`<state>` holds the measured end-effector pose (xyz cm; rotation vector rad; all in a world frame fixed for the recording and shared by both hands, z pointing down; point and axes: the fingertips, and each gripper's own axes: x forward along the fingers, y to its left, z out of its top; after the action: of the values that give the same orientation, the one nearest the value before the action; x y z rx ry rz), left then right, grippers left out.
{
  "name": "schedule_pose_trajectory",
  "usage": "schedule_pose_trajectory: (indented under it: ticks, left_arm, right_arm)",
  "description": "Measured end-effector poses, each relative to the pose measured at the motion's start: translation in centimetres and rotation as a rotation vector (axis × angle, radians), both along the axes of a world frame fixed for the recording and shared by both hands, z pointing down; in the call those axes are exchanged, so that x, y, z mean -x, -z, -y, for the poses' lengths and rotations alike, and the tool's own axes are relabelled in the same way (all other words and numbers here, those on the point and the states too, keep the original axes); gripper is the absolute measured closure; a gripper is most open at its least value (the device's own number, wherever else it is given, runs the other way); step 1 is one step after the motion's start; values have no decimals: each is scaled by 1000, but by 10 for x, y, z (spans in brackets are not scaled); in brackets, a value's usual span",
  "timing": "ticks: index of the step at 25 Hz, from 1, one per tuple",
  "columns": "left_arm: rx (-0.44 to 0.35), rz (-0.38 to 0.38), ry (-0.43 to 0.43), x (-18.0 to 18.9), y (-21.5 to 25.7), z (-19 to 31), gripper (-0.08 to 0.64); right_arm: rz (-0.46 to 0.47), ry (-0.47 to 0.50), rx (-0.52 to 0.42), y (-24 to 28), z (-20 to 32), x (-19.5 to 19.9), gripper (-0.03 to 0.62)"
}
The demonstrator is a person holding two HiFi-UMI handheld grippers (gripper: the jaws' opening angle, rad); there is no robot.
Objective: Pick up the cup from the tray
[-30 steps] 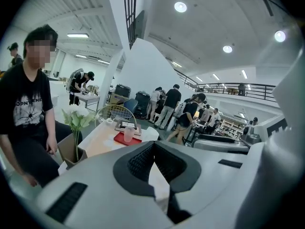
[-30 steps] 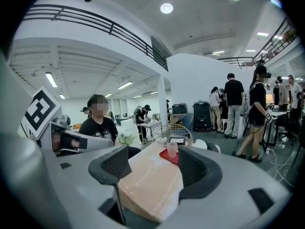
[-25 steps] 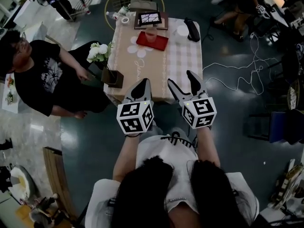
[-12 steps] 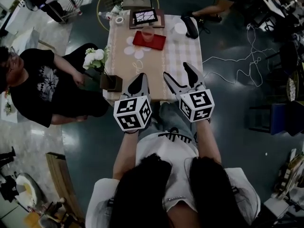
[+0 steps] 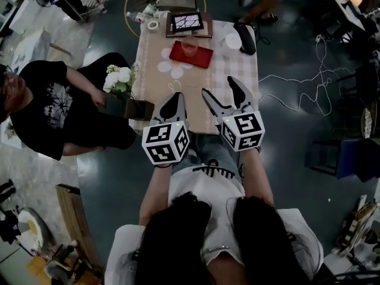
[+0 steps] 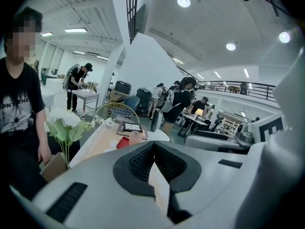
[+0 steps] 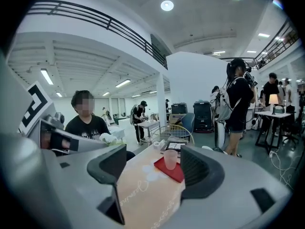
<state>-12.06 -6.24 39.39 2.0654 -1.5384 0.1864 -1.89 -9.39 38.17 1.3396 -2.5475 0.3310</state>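
A translucent pink cup (image 5: 190, 45) stands upright on a red tray (image 5: 191, 54) at the far half of a cloth-covered table (image 5: 237, 70). Both grippers hover over the table's near edge, well short of the tray. My left gripper (image 5: 174, 103) is shut and empty; its view (image 6: 153, 168) shows the cup (image 6: 136, 138) and tray (image 6: 122, 142) far ahead. My right gripper (image 5: 219, 86) is open, its jaws have just widened a little, and nothing is between them. In the right gripper view (image 7: 155, 175), the cup (image 7: 170, 159) on the tray (image 7: 170, 171) shows through the gap.
A box of white flowers (image 5: 122, 82) stands off the table's left edge, beside a seated person (image 5: 53, 105). Behind the tray lie a framed picture (image 5: 187, 22), a tape roll (image 5: 155, 24), a white disc (image 5: 231, 40) and a black object (image 5: 246, 37). Cable (image 5: 297, 94) lies on the floor at right.
Both grippers have moved forward, and their tips now reach farther over the table's near edge. The cup and tray have not moved on the table.
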Motion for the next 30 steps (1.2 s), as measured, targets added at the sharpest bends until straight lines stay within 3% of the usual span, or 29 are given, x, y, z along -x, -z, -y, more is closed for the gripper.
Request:
schedule_pose_trajectory:
  ticks: [8,22,30]
  left_arm:
    - [35,-12,35,5,-12,45,552]
    - [127,40,101,17,-44,114,552]
    - [117,31,161,28,-51,149,552]
  right_arm:
    - [-28,45,10,-15,51,12,233]
    - [-90,148,41,-50,138,37,210]
    - [-113,222,88,-90,178,56,186]
